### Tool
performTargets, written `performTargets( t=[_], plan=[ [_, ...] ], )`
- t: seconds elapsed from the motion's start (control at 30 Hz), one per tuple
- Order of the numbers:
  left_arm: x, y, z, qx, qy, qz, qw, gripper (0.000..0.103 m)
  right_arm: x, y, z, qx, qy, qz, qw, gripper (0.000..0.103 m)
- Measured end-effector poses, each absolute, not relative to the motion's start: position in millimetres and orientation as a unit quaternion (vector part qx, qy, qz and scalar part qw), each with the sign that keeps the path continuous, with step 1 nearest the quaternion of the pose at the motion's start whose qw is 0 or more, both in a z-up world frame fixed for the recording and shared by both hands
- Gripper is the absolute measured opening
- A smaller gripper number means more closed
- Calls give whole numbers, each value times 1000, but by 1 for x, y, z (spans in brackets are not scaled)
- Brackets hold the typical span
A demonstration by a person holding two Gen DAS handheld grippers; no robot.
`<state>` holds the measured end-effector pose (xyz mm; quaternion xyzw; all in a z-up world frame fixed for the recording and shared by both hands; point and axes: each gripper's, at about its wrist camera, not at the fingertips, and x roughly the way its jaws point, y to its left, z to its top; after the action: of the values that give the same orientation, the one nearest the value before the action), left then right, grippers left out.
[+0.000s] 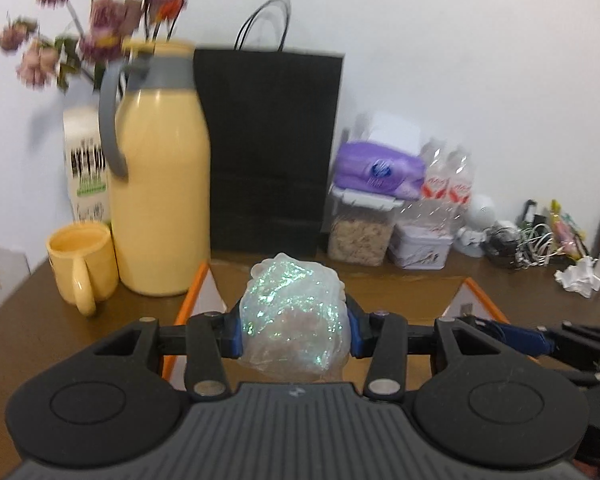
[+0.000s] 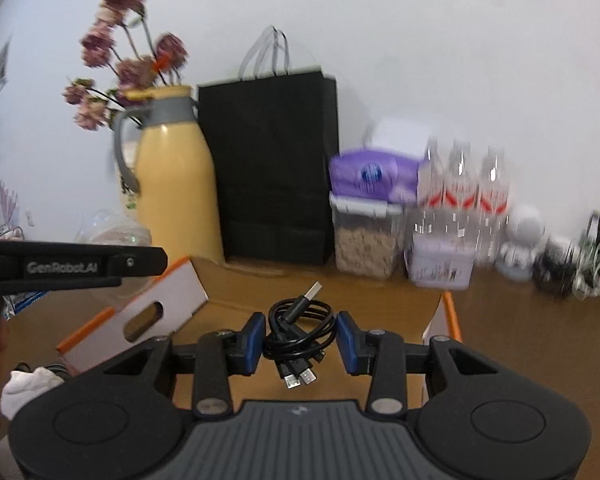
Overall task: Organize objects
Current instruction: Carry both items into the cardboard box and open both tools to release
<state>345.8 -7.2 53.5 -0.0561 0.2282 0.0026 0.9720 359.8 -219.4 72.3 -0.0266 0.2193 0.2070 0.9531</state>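
Observation:
My left gripper point(image 1: 294, 334) is shut on a crumpled ball of clear iridescent film point(image 1: 294, 316) and holds it over an open cardboard box with orange-edged flaps point(image 1: 474, 300). My right gripper point(image 2: 300, 342) has its blue pads point(image 2: 253, 344) on both sides of a coiled black USB cable point(image 2: 298, 330), which it holds over the same box point(image 2: 160, 308). The left gripper's body point(image 2: 72, 266) shows at the left of the right wrist view, with the film bundle point(image 2: 112, 232) behind it. The right gripper's finger shows at the right edge of the left wrist view point(image 1: 540, 340).
At the back of the brown table stand a yellow jug point(image 1: 160, 184), a yellow mug point(image 1: 82, 264), a black paper bag point(image 1: 268, 152), a cereal container point(image 1: 360, 236) under purple tissues, clear bottles point(image 1: 448, 184), a tin point(image 1: 420, 248), tangled cables point(image 1: 532, 244) and crumpled paper point(image 1: 576, 278).

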Motion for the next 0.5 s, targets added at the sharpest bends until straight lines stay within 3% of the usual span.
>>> performTargets(
  t=[0.23,0.37,0.43,0.5],
  plan=[
    [359,-2,28,-44,272,-5,961,46,380,-221,43,-19,269,205,941,37],
    [363,-3,24,-40,284,4,958,52,382,-223,40,-16,278,202,939,38],
    [363,-5,23,-36,286,4,958,64,382,-224,39,-15,281,199,939,40],
    [361,-7,25,-34,280,10,959,90,382,-226,39,-13,284,198,938,40]
  ],
)
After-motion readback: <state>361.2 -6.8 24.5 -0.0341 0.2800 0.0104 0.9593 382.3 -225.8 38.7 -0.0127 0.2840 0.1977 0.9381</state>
